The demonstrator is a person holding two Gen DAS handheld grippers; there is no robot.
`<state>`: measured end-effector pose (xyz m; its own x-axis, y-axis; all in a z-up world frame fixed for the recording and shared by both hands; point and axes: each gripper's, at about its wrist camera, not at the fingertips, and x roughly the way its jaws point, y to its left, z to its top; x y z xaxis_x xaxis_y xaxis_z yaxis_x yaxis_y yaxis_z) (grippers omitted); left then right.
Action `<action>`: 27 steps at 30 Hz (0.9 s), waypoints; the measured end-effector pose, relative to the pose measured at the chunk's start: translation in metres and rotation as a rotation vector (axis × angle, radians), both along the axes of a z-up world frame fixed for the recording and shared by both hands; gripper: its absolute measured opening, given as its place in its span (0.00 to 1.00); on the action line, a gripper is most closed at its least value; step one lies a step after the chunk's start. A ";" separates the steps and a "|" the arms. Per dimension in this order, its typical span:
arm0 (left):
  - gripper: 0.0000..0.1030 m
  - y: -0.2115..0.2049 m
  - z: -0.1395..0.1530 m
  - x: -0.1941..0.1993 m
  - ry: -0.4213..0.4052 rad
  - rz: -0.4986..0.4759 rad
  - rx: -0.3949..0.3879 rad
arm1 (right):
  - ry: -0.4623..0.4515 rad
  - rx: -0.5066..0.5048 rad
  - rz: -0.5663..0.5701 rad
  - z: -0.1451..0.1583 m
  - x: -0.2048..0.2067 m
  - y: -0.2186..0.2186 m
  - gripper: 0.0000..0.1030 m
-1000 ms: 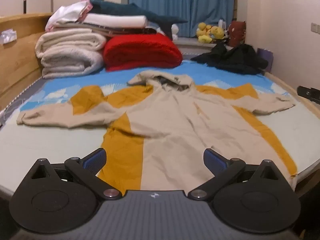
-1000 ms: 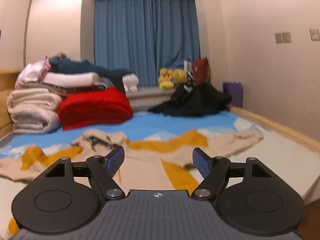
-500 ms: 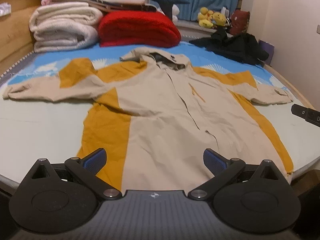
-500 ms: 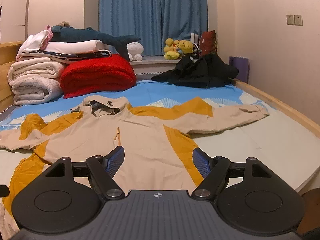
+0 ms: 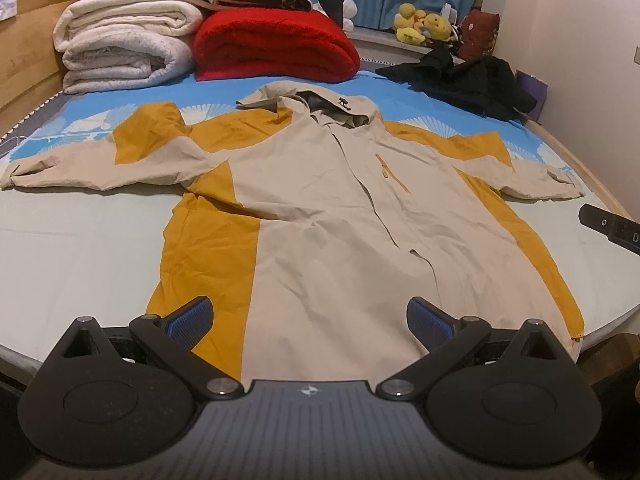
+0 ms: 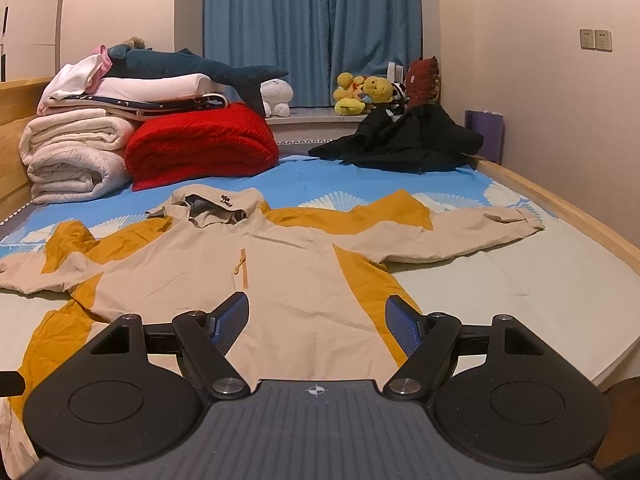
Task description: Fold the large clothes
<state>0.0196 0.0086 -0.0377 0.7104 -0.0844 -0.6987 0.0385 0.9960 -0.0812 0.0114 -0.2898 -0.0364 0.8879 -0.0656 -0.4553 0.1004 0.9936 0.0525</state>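
Jacket (image 5: 320,216) flat on bed; near hem hidden behind left claw (image 5: 308,322).

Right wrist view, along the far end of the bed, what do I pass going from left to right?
White folded blankets → red blanket → black clothing heap → purple bag.

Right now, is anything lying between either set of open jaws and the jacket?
Nothing visible. The jacket lies spread flat directly ahead of the left gripper and the right gripper, jaws open. The red blanket and black garment sit beyond the hood.
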 end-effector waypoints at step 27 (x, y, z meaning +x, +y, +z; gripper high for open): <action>1.00 0.007 -0.007 0.007 0.050 0.059 -0.009 | 0.041 -0.004 -0.006 -0.004 0.005 -0.002 0.74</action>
